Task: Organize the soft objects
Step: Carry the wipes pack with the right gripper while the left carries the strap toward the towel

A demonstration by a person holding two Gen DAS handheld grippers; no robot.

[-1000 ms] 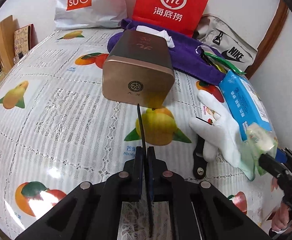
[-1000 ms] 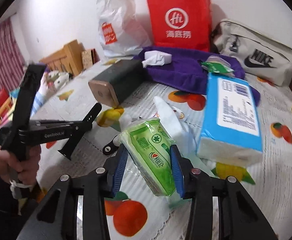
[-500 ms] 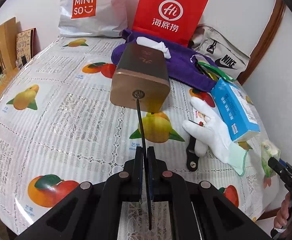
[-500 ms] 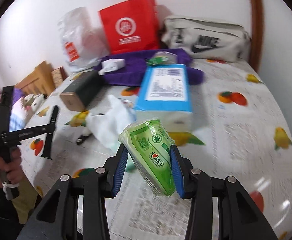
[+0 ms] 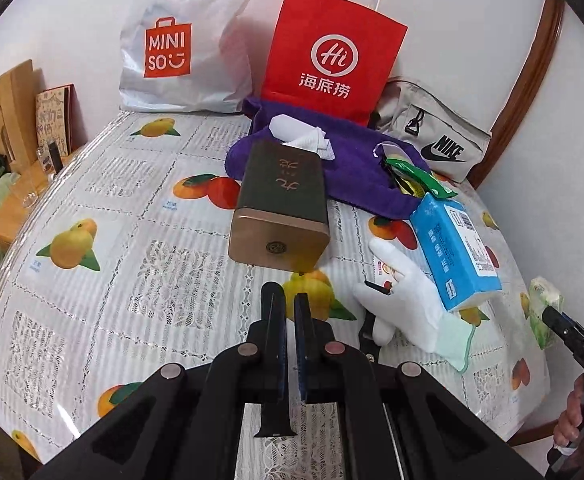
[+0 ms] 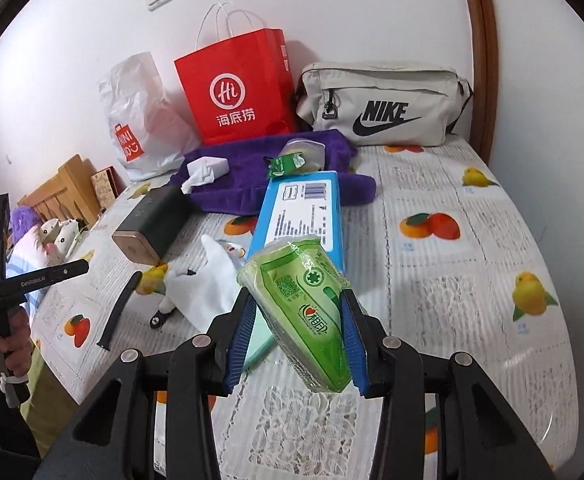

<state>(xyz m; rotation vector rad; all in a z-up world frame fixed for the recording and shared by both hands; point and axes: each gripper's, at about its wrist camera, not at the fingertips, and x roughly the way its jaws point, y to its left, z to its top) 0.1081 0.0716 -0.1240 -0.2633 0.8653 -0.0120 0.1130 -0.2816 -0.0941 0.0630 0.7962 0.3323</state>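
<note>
My right gripper [image 6: 298,320] is shut on a green tissue pack [image 6: 304,300] and holds it above the table's near right part; the pack also shows in the left wrist view [image 5: 546,306]. My left gripper [image 5: 287,312] is shut and empty, above the tablecloth near the bronze box [image 5: 281,204]. A white glove [image 5: 406,304] lies beside a blue tissue pack [image 5: 454,246]. A purple towel [image 5: 356,168] with a white tissue [image 5: 304,136] lies at the back.
A red paper bag [image 5: 330,64], a white Miniso bag [image 5: 179,52] and a grey Nike bag [image 6: 380,104] stand along the wall. A black strap [image 6: 119,308] lies near the glove. The table [image 6: 472,264] has a fruit-print cloth.
My right gripper has lifted the green pack and carried it right, away from the glove. My left gripper has pulled back and up from the bronze box.
</note>
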